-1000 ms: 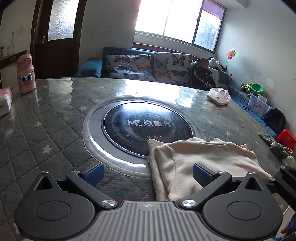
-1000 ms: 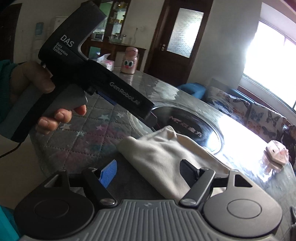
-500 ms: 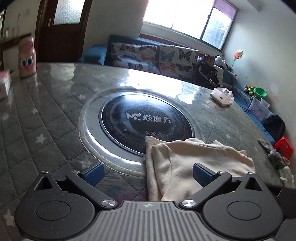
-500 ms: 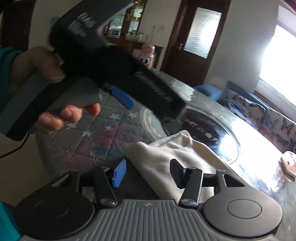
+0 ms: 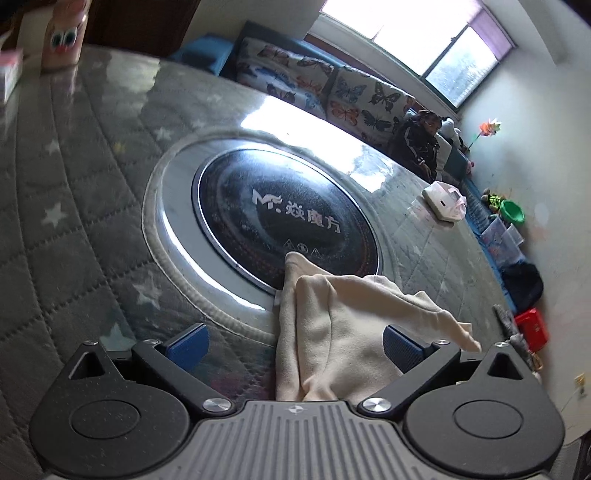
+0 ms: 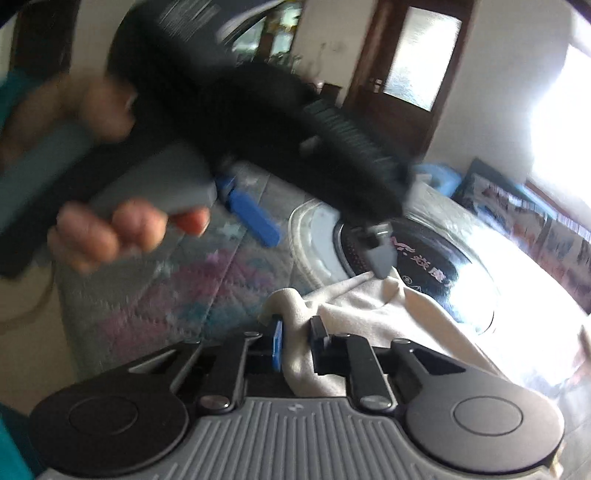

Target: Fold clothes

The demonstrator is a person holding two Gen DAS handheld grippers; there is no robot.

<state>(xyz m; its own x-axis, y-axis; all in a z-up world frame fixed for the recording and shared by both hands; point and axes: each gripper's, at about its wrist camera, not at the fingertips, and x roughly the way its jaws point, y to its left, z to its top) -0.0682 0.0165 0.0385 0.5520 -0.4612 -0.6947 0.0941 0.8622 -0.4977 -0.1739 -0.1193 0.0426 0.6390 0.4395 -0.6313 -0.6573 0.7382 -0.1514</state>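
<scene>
Left wrist view: against the frame a second ago, my view has rolled, so the table [image 5: 74, 206] now slants and the pink owl-eyed bottle [image 5: 64, 31] sits at the upper left corner of the picture. The cream garment [image 5: 343, 332] has risen into a peaked ridge where it lay flat before. My left gripper [image 5: 293, 343] stands wide open. The garment's near fold lies between its two blue pads, closer to the right pad; I see no pad pressing on it. The cloth is soft, fleece-like and creased, bunched near the table's near edge, with its far corner overlapping the rim of the round black glass cooktop [image 5: 284, 218] set in the table's centre. The table cover is grey quilted fabric with pale stars under a glossy sheet.

Right wrist view: a second ago my right gripper [image 6: 295, 345] was wide open with the garment [image 6: 388, 314] lying beyond it. Its jaws have just been closing, and they now pinch a raised fold of the cloth between the blue pad and the black one. The fold stands up from the near edge of the table. The left hand [image 6: 110, 229], blurred, holds the dark handle of the left gripper across the upper frame. One grey fingertip [image 6: 380, 258] appears to touch the garment's far edge, though blur leaves contact uncertain.
</scene>
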